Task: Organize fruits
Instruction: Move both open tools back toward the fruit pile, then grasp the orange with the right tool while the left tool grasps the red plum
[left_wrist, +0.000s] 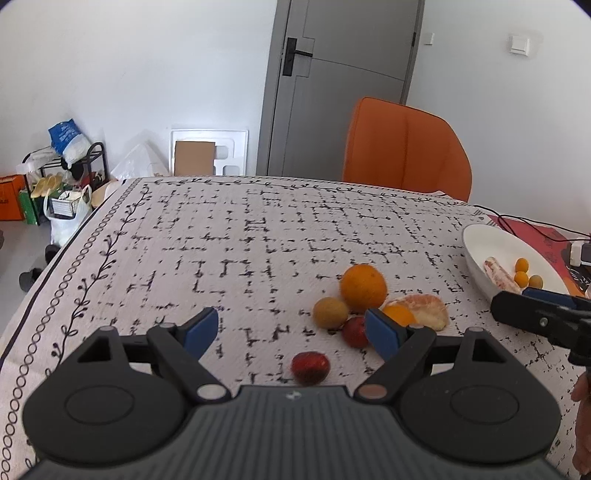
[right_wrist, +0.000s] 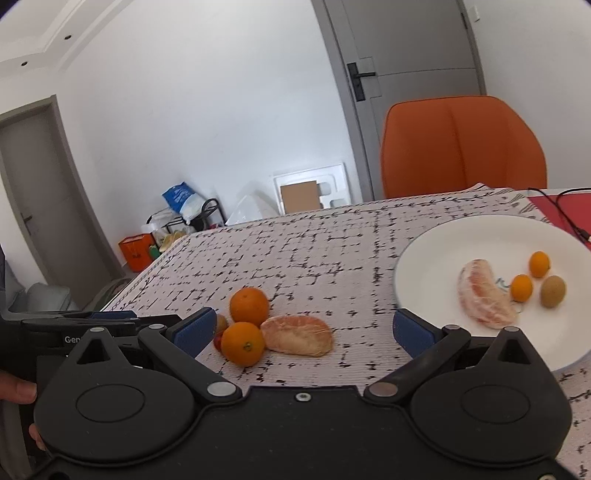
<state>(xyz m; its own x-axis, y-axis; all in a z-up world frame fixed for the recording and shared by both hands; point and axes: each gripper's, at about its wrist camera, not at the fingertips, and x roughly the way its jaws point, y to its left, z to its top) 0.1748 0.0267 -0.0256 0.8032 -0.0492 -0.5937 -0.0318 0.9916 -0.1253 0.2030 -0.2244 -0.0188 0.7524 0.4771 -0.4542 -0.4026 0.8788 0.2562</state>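
The plate (right_wrist: 436, 258) is sitting on the bench (right_wrist: 314, 243), holding a pomelo wedge (right_wrist: 484, 295), two kumquats (right_wrist: 521, 288) and a greenish fruit (right_wrist: 553, 291). Left of the plate, oranges (right_wrist: 249, 305) and another wedge (right_wrist: 299, 335) are lying loose. Both grippers, left (left_wrist: 291, 326) and right (right_wrist: 303, 330), are hovering with jaws released.

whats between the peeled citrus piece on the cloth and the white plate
Nothing: in the right wrist view only bare patterned tablecloth separates the peeled citrus piece from the white plate; the open right gripper hovers nearby.
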